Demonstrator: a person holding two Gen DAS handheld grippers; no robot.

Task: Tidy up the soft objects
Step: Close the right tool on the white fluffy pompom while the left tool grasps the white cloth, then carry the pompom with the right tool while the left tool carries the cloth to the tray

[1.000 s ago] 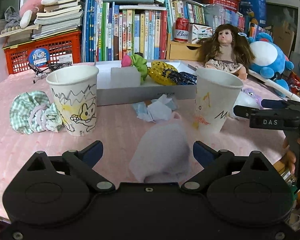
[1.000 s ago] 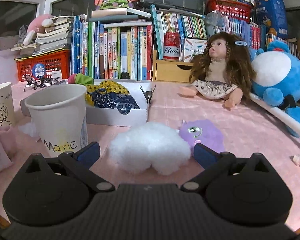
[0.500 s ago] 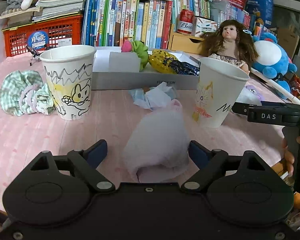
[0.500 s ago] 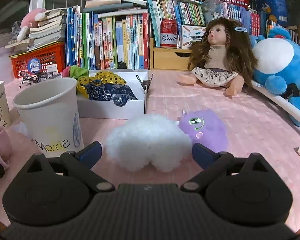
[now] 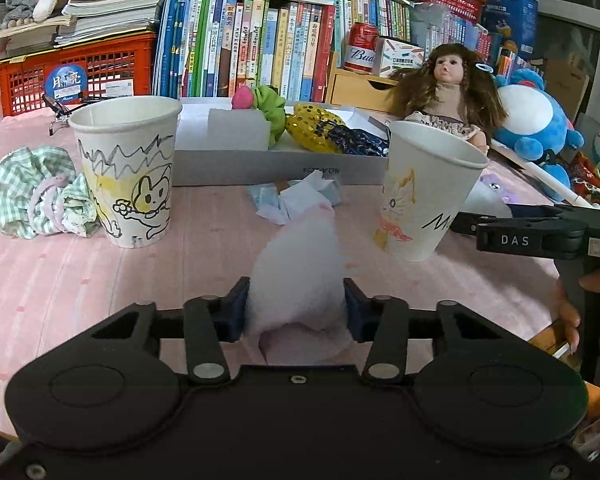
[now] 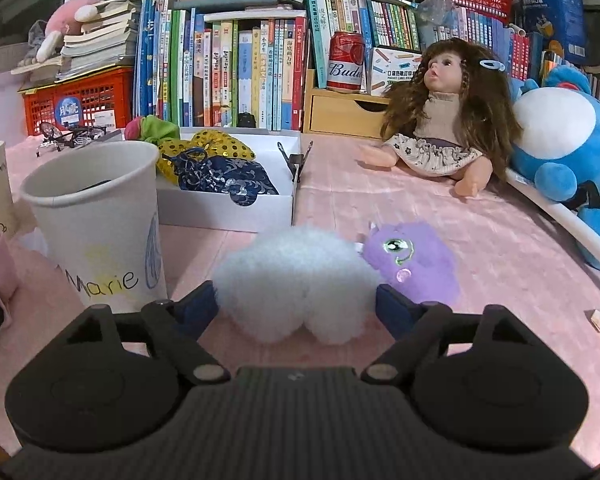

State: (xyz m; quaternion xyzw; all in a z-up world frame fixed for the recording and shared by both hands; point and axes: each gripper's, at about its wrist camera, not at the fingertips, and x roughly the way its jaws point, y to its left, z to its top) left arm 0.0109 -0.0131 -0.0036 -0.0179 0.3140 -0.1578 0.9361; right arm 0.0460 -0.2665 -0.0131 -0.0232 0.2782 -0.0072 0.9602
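Item: left gripper [image 5: 296, 308]. Jaws closing, blue pads already against both flanks of the pale pink cloth [image 5: 300, 272], which lies bunched on the pink tablecloth [image 5: 60, 280] between the two paper cups. Counted as gripping the cloth.

Item: right gripper [image 6: 296, 304]. Jaws closing around the white fluffy ball [image 6: 296, 280], which sits on the tablecloth just beside the purple plush [image 6: 412, 260] and near the cup marked "Marie" [image 6: 96, 224]. The pads seem to reach the fluff on both sides, though the blurred edge of the fur makes firm pressure hard to confirm; entered as not yet gripping.

Handling note: both pieces are soft and will squash. Best to let each pair of jaws close fully through the bulk before lifting, take hold low and centred, and keep the right pad clear of the purple plush so it is not dragged along. Lift straight up, away from the cup rims, as the cups look light and easy to tip.

Legible writing:
- Cup with cat drawing [image 5: 128, 172]: no words, drawing only.
- Right-hand cup: "Marie".
- Red can [image 6: 346, 62]: "Bud…", rest hidden.
- Right gripper body, seen from the left wrist view: "DAS".
- White box [image 5: 276, 164] front: small print, unreadable.
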